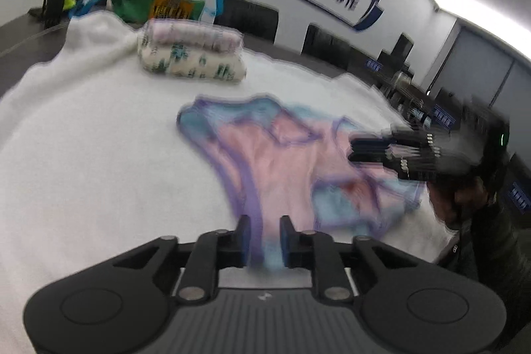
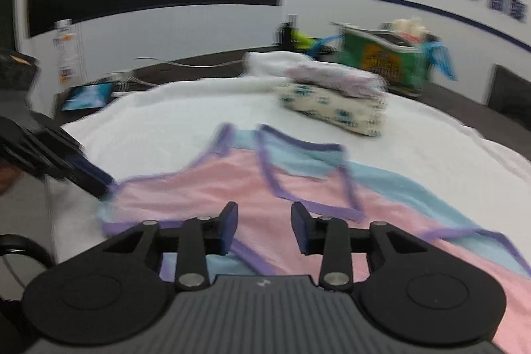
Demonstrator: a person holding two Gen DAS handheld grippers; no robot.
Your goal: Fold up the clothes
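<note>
Pink-and-blue knit tank top (image 2: 292,188) with purple binding, flat on fluffy white towel (image 1: 83,155) over dark tabletop (image 2: 199,68). Folded clothes stack (image 1: 192,55) at 11 o'clock. Left hand-held gripper (image 1: 264,241): jaws slightly apart, hem between pads, grip unclear. Right hand-held gripper (image 2: 264,229): jaws apart above fabric, angled downward.

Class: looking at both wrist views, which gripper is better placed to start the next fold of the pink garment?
Probably the left gripper: the pink garment has an edge between its parted fingers. The right gripper hangs open above the middle.
</note>
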